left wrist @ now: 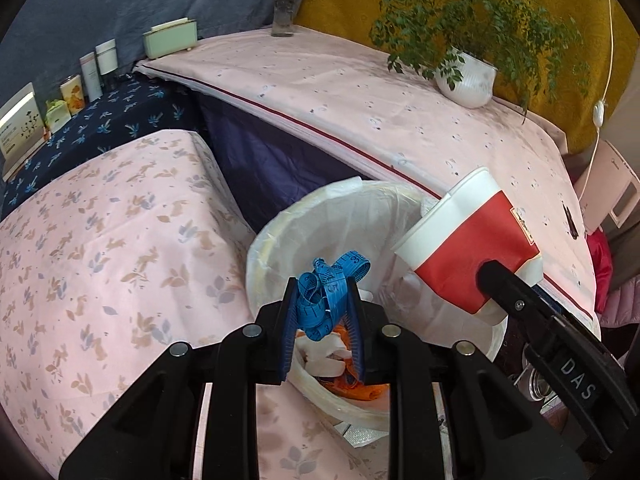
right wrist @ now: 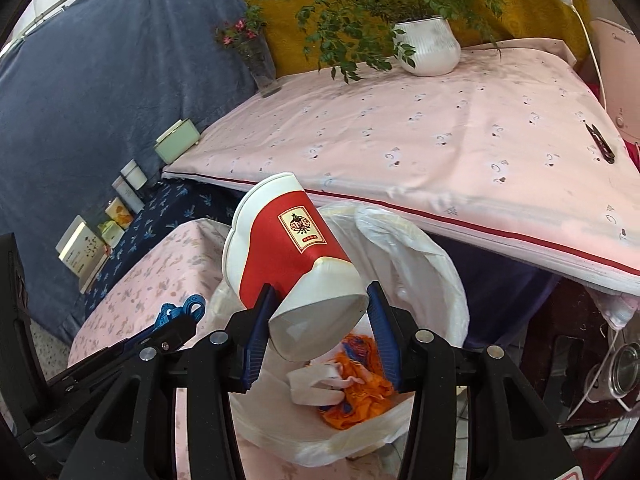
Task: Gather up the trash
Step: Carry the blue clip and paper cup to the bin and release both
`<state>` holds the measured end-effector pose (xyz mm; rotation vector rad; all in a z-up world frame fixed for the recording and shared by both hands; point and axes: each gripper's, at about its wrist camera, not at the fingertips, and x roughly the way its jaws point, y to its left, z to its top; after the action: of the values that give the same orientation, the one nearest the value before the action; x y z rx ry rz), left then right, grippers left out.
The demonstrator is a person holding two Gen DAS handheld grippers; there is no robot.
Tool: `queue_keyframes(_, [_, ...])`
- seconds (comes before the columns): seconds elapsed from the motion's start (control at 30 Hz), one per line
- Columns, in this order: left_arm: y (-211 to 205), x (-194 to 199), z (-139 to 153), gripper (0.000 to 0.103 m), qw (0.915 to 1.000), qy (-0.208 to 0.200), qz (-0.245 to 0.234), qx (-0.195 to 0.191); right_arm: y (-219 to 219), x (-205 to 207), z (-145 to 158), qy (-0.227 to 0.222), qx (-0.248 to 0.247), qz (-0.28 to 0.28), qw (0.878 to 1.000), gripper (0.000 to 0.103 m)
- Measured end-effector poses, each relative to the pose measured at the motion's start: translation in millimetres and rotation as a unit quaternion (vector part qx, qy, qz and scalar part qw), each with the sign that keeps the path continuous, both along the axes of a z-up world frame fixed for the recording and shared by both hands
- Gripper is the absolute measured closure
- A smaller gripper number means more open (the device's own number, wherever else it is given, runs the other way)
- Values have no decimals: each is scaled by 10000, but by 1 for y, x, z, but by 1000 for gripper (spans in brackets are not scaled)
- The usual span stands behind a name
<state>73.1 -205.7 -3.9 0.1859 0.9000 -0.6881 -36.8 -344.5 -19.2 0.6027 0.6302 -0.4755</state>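
Trash is about to be dropped, judging by both tools poised over the lined bin [left wrist: 280, 236]. Left tool [left wrist: 323, 312] is clamped on a crumpled blue measuring tape [left wrist: 330, 292], held above the bin's near rim. Right tool [right wrist: 320, 328] is clamped on the base of a red and white paper cup [right wrist: 288, 248], tilted with its mouth away, above the bin's opening. Inside the bin lie orange scraps [right wrist: 352, 392] and white paper [right wrist: 316, 384]. Next, each tool likely needs to spread so its item falls in. Bin stands between a floral-covered surface [left wrist: 100, 260] and a pink-covered worktop [right wrist: 440, 140], which carries a potted plant [right wrist: 430, 46] and a vase [right wrist: 260, 64] along its far edge.
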Motion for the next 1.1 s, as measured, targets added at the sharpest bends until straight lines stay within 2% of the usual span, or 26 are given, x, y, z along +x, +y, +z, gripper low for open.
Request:
queue_keyframes(0.03, [-1, 0, -2, 80, 10000, 20, 6, 3, -1, -1, -1, 16, -1, -1, 10000, 57])
queue_keyframes(0.1, [-3, -1, -3, 73, 10000, 3, 48, 25, -2, 0, -3, 56, -27, 8, 10000, 57])
queue_keyframes(0.17, [-3, -1, -5, 57, 9999, -41, 95, 56, -2, 0, -4, 69, -38, -4, 10000, 57])
queue_keyframes(0.23, [-3, 0, -5, 54, 9998, -84, 138, 83, -3, 1, -4, 47, -21, -23, 10000, 55])
queue_keyframes(0.57, [5, 6, -7, 54, 9995, -86, 257, 138, 3, 8, -1, 124, -137, 109, 9998, 55])
queue_keyframes(0.83, [11, 5, -5, 53, 9993, -141, 317, 162, 12, 10, 1, 204, -225, 243, 9992, 49])
queue_keyframes(1.1, [21, 4, -5, 52, 9988, -163, 422, 197, 23, 8, 4, 421, -456, 341, 9975, 49])
